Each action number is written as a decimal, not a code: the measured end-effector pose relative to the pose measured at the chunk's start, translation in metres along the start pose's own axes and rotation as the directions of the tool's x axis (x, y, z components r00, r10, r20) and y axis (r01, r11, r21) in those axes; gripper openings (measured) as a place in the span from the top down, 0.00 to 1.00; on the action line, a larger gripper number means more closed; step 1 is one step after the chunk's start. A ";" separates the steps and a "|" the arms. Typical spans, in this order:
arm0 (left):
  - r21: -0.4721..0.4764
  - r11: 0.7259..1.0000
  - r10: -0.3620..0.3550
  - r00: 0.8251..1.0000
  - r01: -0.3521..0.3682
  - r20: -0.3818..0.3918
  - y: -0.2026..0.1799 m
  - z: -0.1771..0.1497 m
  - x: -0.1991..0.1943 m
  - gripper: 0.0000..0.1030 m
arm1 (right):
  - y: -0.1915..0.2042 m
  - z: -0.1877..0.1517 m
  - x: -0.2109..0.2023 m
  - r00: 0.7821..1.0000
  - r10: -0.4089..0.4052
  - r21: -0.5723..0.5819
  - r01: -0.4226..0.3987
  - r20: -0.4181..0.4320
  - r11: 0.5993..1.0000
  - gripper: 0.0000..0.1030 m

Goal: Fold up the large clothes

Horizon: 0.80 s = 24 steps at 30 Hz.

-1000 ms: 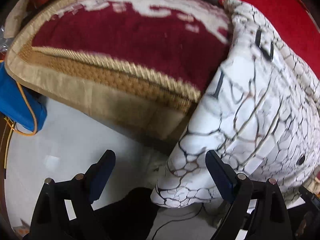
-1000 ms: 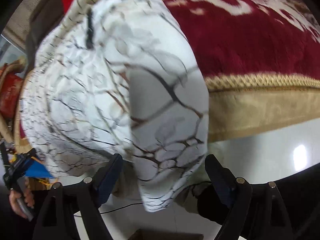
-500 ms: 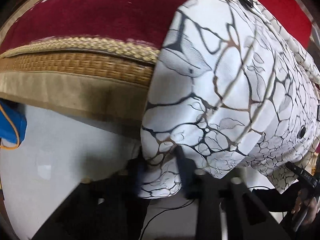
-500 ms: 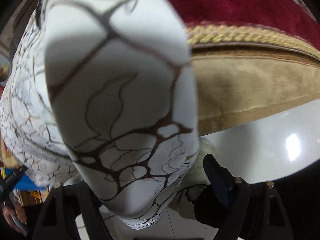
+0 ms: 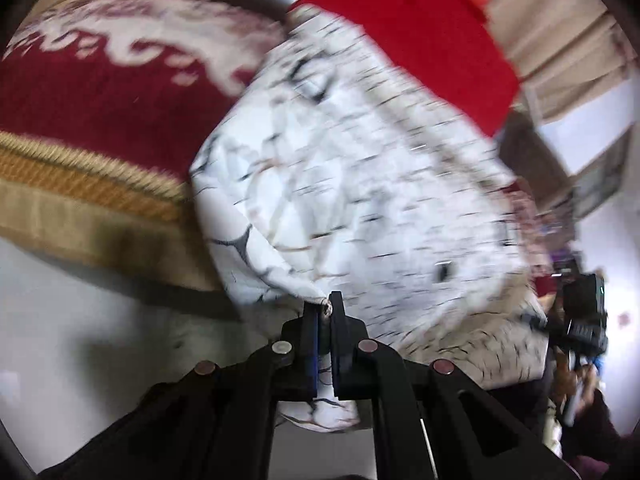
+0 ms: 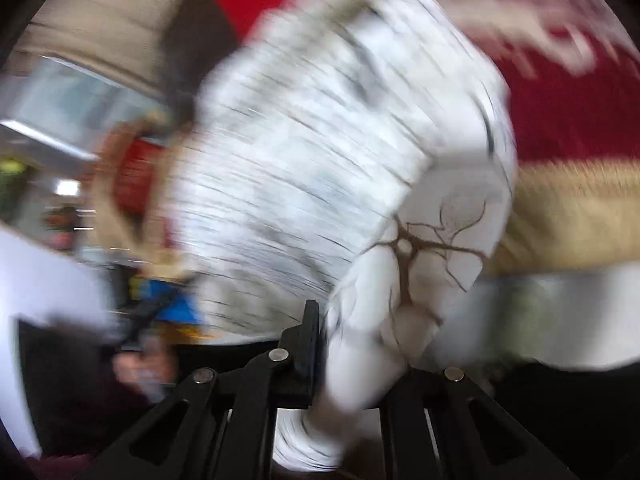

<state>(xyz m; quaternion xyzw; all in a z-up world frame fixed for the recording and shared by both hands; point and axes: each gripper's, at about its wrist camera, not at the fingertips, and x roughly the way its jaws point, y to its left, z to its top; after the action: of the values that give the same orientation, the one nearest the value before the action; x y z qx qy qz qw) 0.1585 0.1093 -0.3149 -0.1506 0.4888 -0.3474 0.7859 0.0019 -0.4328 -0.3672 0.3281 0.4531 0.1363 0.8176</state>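
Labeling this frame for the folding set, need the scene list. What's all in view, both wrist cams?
garment: 1, white with a dark crackle print, draped over the front edge of the bed cover, lower edge pinched at two spots
bed cover: 1, dark red with a cream pattern and gold woven border, under and beside the garment
red cloth: 1, bright red, behind the garment
floor: white, glossy, below the bed cover edge
blue object: 1, blue, blurred, low left in the right wrist view; cannot tell what it is
left tongs: 1, black, shut on the garment edge
right tongs: 1, black, shut on the garment; the right finger is hidden by the fabric
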 end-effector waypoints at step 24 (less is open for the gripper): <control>-0.005 0.990 -0.134 0.962 0.139 0.239 -0.005 0.101 -0.114 0.98 | 0.047 0.124 -0.077 0.968 0.079 -0.080 -0.062 0.239 0.995 0.91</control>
<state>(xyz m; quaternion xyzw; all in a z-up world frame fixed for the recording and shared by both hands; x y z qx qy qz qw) 0.2130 0.1746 -0.1880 -0.2332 0.3833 -0.3747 0.8114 0.0661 -0.4887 -0.2394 0.3286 0.3328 0.1404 0.8727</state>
